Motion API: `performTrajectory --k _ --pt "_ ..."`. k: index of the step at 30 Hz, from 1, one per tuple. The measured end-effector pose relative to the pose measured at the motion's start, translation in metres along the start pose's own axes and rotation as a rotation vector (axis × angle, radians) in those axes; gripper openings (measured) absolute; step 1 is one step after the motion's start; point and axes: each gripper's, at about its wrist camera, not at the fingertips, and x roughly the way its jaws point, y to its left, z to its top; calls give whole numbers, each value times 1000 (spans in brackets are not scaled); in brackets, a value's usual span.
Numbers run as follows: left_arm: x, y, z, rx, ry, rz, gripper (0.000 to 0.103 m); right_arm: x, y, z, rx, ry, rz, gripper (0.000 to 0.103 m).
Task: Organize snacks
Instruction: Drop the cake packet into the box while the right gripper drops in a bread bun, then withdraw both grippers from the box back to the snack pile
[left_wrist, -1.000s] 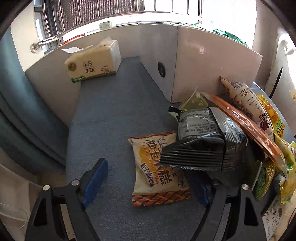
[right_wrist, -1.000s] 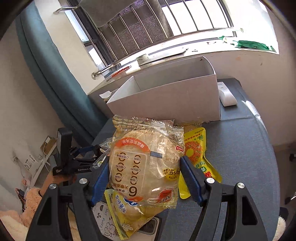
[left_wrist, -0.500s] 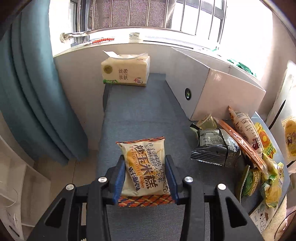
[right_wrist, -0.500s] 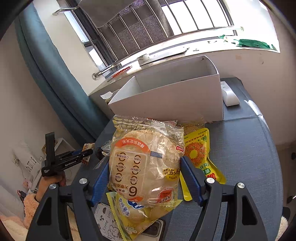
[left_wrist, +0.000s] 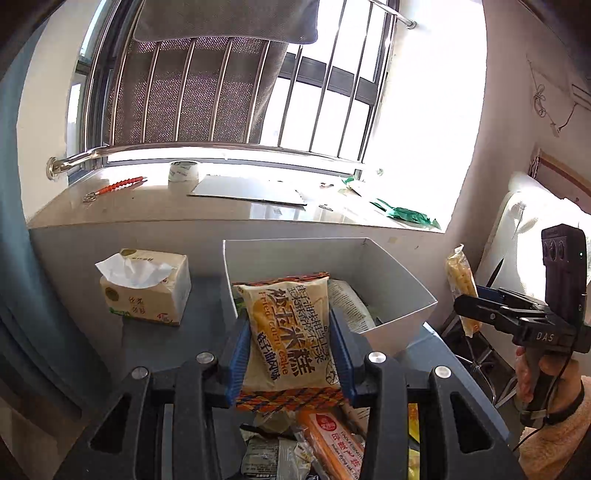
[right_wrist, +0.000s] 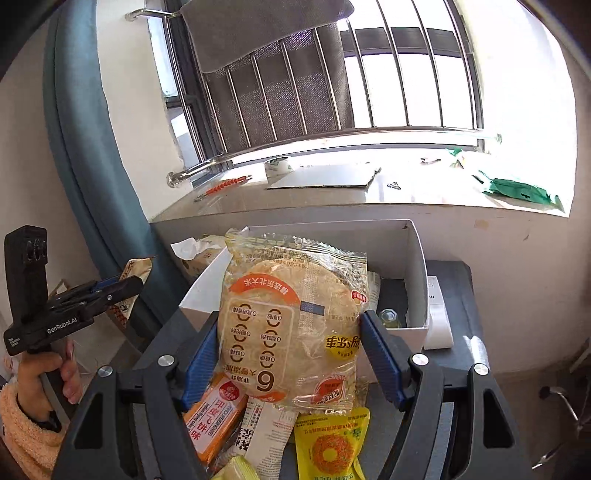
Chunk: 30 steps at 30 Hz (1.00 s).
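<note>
The left tool (left_wrist: 290, 349) is clamped on a corn cake pack (left_wrist: 288, 332), its blue pads pressing both sides; its jaws have just been closing onto that pack. The pack is held clear of the table (left_wrist: 207, 325), in front of the white box (left_wrist: 402, 291). The right tool (right_wrist: 291, 354) is closed on a wide clear rice cracker bag (right_wrist: 291, 321), the pads touching its 2 edges, and that bag is likewise held up before the box (right_wrist: 415, 258).

The step in hand is judged to be the carry: 2 snacks are gripped and are being brought toward the box. The next move calls for each pack to be taken over the box rim, lowered inside, and released, 1 tool at a time so that they do not collide above the opening.

More snacks (right_wrist: 332, 446) are left on the table below the tools. A tissue pack (left_wrist: 146, 286) stands beside the box.

Much of the box interior is hidden behind the 2 held packs; some wrappers inside can be made out, but their number cannot be told. The loose pile is cut off by the lower frame edge and by the tool bodies. The window is overexposed, so details there are lost.
</note>
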Motion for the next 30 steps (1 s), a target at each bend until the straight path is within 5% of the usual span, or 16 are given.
performTrajectory --k 9,10,13,14,22,30 --pt "124 -32 58 20 110 54 47 83 -63 63 26 96 -16 78" --pt "134 -33 60 24 126 57 53 87 -69 65 41 108 -4 78" --pt "157 -29 57 6 193 76 103 90 -85 65 108 106 0 95" --pt "156 -28 55 -7 191 67 103 85 -90 66 134 70 -23 103" --pt "129 -33 48 31 174 104 103 64 -97 57 212 17 14 103" --pt "51 -34 33 74 74 97 103 6 -63 43 172 -62 103 103"
